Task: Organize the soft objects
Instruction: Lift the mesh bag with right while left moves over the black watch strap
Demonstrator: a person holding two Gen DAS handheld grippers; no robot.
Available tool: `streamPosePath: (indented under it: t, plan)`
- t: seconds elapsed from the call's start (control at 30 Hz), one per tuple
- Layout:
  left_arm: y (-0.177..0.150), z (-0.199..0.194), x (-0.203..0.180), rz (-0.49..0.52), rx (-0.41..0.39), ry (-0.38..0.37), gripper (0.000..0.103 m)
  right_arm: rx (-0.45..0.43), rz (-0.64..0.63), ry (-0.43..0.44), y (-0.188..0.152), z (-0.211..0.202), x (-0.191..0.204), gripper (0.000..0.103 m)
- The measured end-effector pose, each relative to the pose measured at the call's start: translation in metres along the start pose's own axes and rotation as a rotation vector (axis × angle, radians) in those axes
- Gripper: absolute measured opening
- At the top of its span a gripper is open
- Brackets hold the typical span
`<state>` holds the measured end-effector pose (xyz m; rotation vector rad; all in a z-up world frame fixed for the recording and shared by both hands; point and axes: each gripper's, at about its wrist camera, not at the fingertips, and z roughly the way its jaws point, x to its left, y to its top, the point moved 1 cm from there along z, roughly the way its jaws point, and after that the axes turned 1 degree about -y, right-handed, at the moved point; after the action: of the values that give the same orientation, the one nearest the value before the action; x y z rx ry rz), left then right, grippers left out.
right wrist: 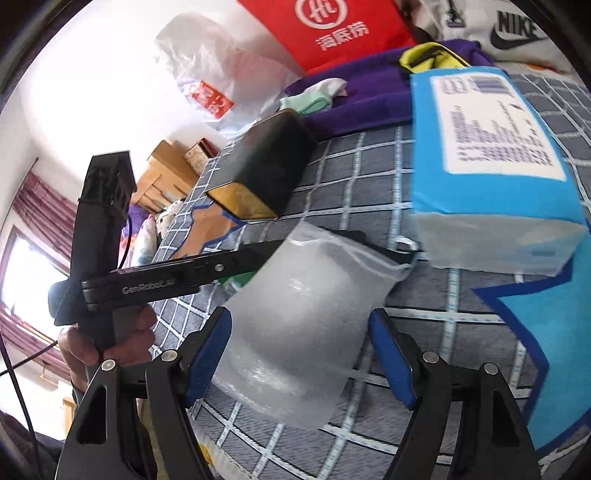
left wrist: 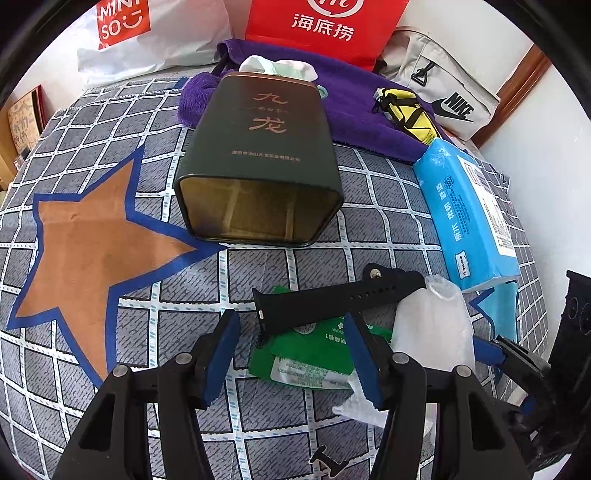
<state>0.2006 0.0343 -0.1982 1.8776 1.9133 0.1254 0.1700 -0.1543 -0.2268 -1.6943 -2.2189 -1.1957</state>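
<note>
Left wrist view: the left gripper [left wrist: 291, 354] hangs low over a bed [left wrist: 92, 258] covered with a grey checked sheet, its jaws wide apart and holding nothing. Between and just beyond the blue pads [left wrist: 221, 354] lies a green wipes packet [left wrist: 310, 354], with a black watch strap [left wrist: 332, 299] resting across the packet's far edge. A dark tin box [left wrist: 258, 155] lies on its side well beyond the packet, its open mouth facing the camera. Right of the packet sits a translucent white pouch [left wrist: 432, 325], and beyond that pouch a blue tissue pack [left wrist: 469, 214]. Behind the tin box a purple towel [left wrist: 362, 114] is spread out, carrying a white-and-green cloth [left wrist: 280, 66] and a yellow-and-black pouch [left wrist: 406, 110]. A red bag [left wrist: 325, 26] and a grey Nike bag [left wrist: 450, 92] stand behind the towel. Part of the right gripper [left wrist: 491, 350] shows at the right edge, beside the translucent pouch.

Right wrist view: the right gripper [right wrist: 299, 350] has its jaws wide, straddling the near end of the translucent white pouch [right wrist: 303, 325]; whether the pads touch it I cannot tell. The tissue pack [right wrist: 487, 155] lies just beyond the pouch to the right, the tin box [right wrist: 266, 166] beyond it to the left. The left gripper [right wrist: 155, 280] reaches in from the left, held by a hand [right wrist: 110, 339].
</note>
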Motion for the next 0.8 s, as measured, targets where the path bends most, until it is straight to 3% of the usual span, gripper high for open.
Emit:
streamPosePath:
  t: [0.03,0.13,0.2,0.27,0.37,0.53,0.7,0.8]
  plan:
    - [-0.001,-0.001,0.001,-0.002,0.0,-0.001,0.056,-0.01,-0.014,-0.017,0.0,-0.001,0.003,0.072]
    - [-0.002,-0.003,0.004,-0.008,-0.003,0.001,0.056,-0.015,-0.038,-0.04,-0.002,-0.006,0.006,0.041]
    - [-0.002,-0.004,0.006,-0.012,-0.005,-0.001,0.056,-0.021,-0.031,-0.039,-0.003,-0.013,0.004,0.032]
    - [-0.002,-0.004,0.006,-0.016,-0.007,-0.001,0.056,-0.031,-0.041,-0.047,-0.005,-0.02,0.002,0.014]
    - [-0.002,-0.005,0.006,-0.017,-0.011,0.002,0.056,-0.068,-0.048,-0.05,-0.007,-0.034,-0.001,0.007]
    - [0.0,-0.009,0.004,-0.008,-0.027,0.007,0.056,-0.127,-0.046,-0.04,-0.009,-0.06,-0.007,0.004]
    - [0.009,-0.005,-0.006,0.052,-0.03,0.028,0.056,-0.159,-0.044,-0.105,-0.009,-0.086,-0.021,0.004]
    - [0.017,-0.002,-0.014,0.08,-0.037,-0.008,0.056,-0.156,-0.056,-0.188,-0.014,-0.094,-0.031,0.004]
